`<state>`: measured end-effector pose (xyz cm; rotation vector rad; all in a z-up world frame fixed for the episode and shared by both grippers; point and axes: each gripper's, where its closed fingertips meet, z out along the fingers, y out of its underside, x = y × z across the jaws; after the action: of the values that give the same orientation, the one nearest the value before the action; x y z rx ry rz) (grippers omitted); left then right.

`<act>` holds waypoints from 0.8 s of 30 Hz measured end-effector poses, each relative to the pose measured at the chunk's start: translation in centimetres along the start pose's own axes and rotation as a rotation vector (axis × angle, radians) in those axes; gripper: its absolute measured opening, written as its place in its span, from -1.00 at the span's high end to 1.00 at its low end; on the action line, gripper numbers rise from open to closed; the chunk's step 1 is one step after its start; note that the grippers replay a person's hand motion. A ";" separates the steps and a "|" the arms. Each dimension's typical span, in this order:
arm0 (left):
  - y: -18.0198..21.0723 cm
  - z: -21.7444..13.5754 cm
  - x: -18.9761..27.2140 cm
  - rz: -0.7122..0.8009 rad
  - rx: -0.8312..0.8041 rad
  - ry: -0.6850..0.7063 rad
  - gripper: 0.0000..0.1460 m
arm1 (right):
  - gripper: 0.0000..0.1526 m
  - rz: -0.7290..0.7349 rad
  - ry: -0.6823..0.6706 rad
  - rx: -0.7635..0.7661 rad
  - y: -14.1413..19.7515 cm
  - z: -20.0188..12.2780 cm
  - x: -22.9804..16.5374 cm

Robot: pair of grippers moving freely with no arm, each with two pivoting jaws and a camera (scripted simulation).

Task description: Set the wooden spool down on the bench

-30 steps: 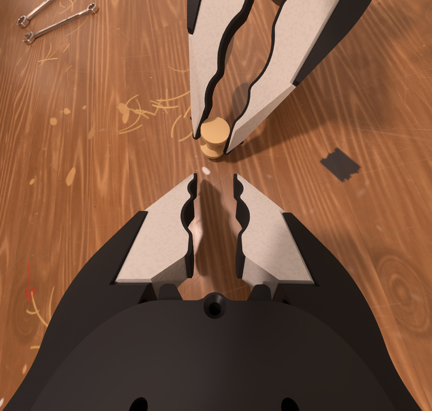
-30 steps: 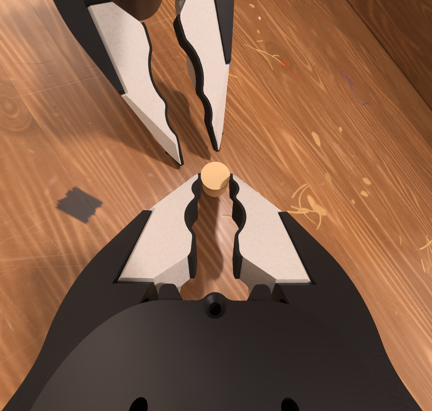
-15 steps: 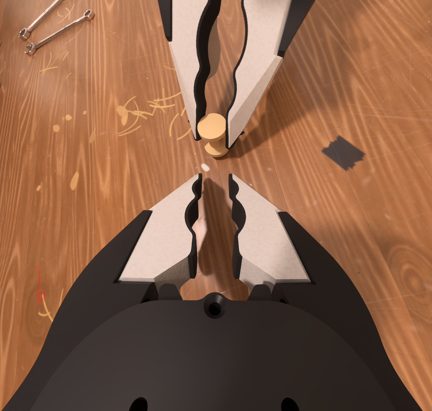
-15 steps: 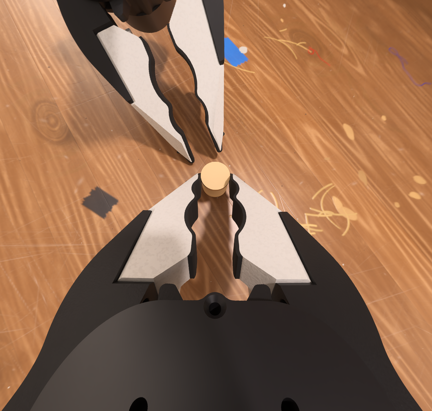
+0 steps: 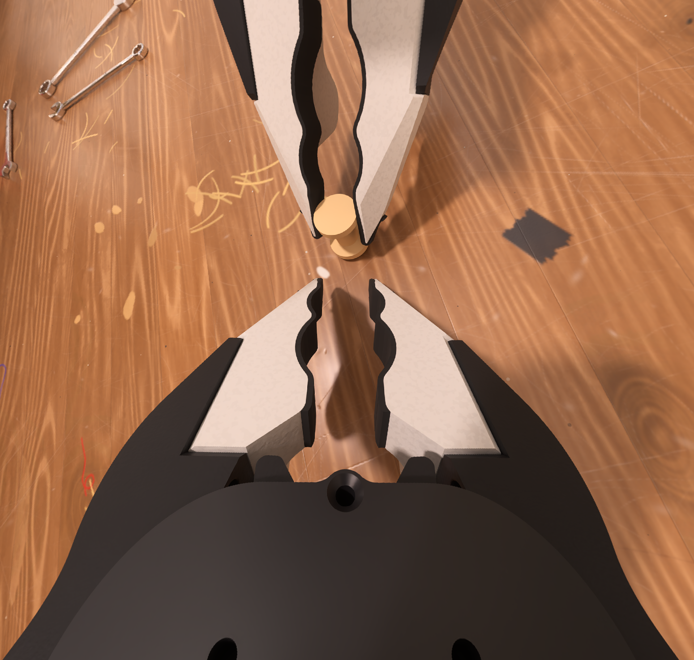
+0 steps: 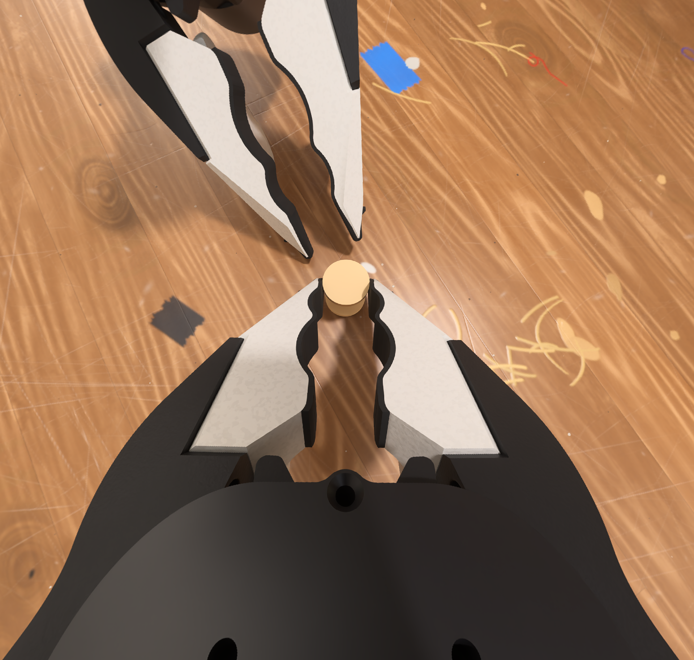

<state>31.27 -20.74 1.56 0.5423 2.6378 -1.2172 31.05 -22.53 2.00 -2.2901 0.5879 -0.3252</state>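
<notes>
Right wrist view gives you the right tool (image 6: 345, 285) clamped on the wooden spool (image 6: 345, 287) at its fingertips. The spool is pale tan, with a smooth round flange facing you. From the left wrist view you can see its narrow waist and lower flange (image 5: 349, 248), which sits at the tabletop (image 5: 563, 341). Your left tool (image 5: 345, 285) is parted and holding nothing, just near of the spool. Three wrenches (image 5: 88, 43) lie far left; a dark tape scrap (image 5: 537, 234) lies right.

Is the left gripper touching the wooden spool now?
Apart. In the left wrist view, bare bench shows between the left gripper and the wooden spool, which the right gripper holds.
</notes>
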 end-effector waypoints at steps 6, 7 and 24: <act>-0.2 0.3 0.0 0.014 0.005 -0.017 0.67 | 0.63 0.030 -0.002 -0.025 0.3 0.1 0.0; -0.3 0.2 0.0 0.015 0.004 -0.021 0.67 | 0.61 0.041 0.000 -0.026 0.3 0.1 0.0; -0.3 0.3 0.0 0.025 0.001 -0.059 0.69 | 0.64 -0.015 0.050 -0.027 0.2 0.2 -0.2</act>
<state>31.18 -21.12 1.55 0.5297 2.5737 -1.2077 30.92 -22.48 1.71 -2.3193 0.6045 -0.3850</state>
